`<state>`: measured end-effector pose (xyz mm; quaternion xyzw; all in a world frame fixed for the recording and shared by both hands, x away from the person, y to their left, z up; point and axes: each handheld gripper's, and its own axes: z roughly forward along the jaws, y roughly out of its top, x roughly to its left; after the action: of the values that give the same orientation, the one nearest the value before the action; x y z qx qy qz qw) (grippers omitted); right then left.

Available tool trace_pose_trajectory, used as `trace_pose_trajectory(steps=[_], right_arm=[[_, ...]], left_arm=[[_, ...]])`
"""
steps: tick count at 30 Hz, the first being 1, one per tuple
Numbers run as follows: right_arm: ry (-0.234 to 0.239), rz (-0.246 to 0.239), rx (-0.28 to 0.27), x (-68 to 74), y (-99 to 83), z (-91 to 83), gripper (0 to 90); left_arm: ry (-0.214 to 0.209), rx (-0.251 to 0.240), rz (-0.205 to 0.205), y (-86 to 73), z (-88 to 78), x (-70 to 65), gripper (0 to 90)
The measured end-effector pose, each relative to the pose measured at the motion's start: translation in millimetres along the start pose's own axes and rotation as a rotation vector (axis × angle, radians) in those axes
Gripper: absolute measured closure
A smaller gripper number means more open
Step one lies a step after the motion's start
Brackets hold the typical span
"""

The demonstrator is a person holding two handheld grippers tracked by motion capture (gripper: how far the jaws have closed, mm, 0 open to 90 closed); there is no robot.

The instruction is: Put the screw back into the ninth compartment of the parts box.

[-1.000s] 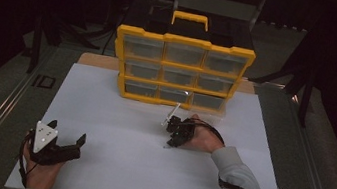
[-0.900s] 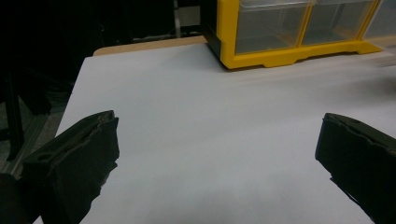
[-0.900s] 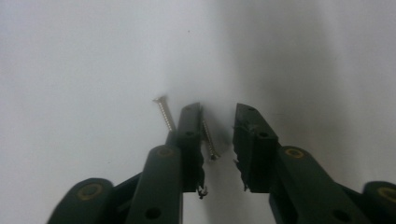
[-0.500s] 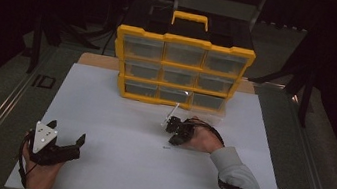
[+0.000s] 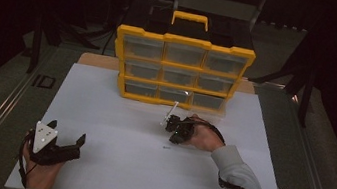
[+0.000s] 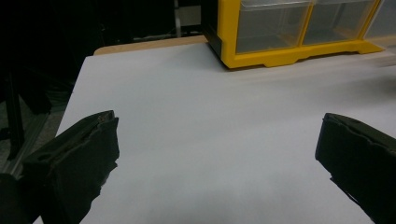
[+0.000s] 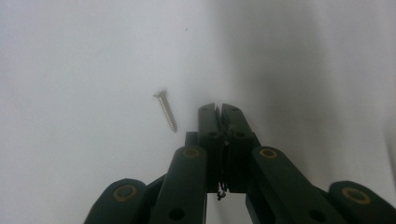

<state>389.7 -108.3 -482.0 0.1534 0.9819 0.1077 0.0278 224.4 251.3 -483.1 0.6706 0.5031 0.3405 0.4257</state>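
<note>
High view: one white, flat, matte sheet covers the surface [image 5: 117,117]. One yellow plastic organizer [image 5: 181,71] stands at its far edge, with nine translucent drawers in three rows of three and one yellow carry handle on top. Two tools are present. The left tool [image 5: 65,146] sits at the near left corner of the sheet, black, with one grey three-cornered plate on top; its jaws stand wide apart with nothing between them. The right tool [image 5: 170,125] sits near the middle of the sheet, in front of the organizer, held in the person's right hand [image 5: 203,136], which wears a grey sleeve. One tiny dark speck, the screw [image 5: 166,148], lies on the sheet just beside that tool.

Left gripper view: two black, rough-edged jaws stand at the far left and far right of the frame, fully spread, holding nothing. The white sheet lies between them; the organizer base and three clear drawers show at the top.

Right gripper view: the right tool [image 7: 218,108] has just closed its jaws; they meet flat with nothing between them. One metal screw [image 7: 166,111], threaded with a flat countersunk head, lies on the white sheet just left of the jaw tips, not touching them.
</note>
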Motion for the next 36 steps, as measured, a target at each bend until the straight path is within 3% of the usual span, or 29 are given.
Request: trace_pose_trajectory(steps=[36], right_arm=[[-0.041,0.019,-0.081,-14.2,10.6,-57.4,87.7]], left_arm=[[0.001,-0.002,0.001,0.1,-0.4,0.5,0.3]])
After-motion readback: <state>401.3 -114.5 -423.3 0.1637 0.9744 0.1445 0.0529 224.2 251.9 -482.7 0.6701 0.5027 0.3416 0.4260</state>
